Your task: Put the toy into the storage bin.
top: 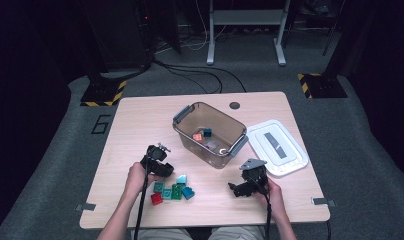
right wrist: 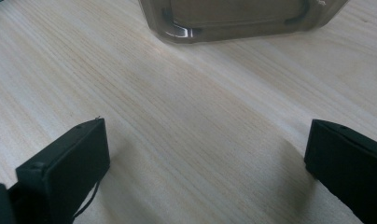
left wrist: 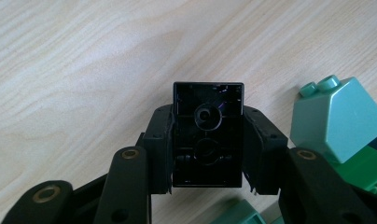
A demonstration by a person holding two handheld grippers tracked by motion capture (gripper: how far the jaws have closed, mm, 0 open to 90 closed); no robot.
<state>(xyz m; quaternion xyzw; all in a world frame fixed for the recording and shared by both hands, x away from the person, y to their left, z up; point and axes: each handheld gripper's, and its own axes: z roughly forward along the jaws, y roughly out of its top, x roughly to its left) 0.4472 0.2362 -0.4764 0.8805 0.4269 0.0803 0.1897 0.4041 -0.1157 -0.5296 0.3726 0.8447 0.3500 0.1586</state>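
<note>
Left gripper [left wrist: 207, 140] is clamped on a black rectangular plastic brick [left wrist: 208, 135], hollow underside toward its camera, pads pressing both long sides. In the high view the left gripper [top: 160, 162] sits at about 8 o'clock from the smoky translucent plastic bin [top: 182, 131], low over the light wood table [top: 140, 125]. A pile of loose bricks lies just at its 4 o'clock: pale green sloped brick [left wrist: 336, 121], red brick [top: 156, 198], blue brick [top: 188, 192]. Bin holds an orange brick [top: 197, 136] and a teal brick [top: 207, 132]. Right gripper [right wrist: 205, 163] has jaws wide apart, nothing between them, bare table below; in the high view it [top: 245, 185] sits at 5 o'clock from the bin. White lid [top: 277, 147] lies at the bin's 3 o'clock.
</note>
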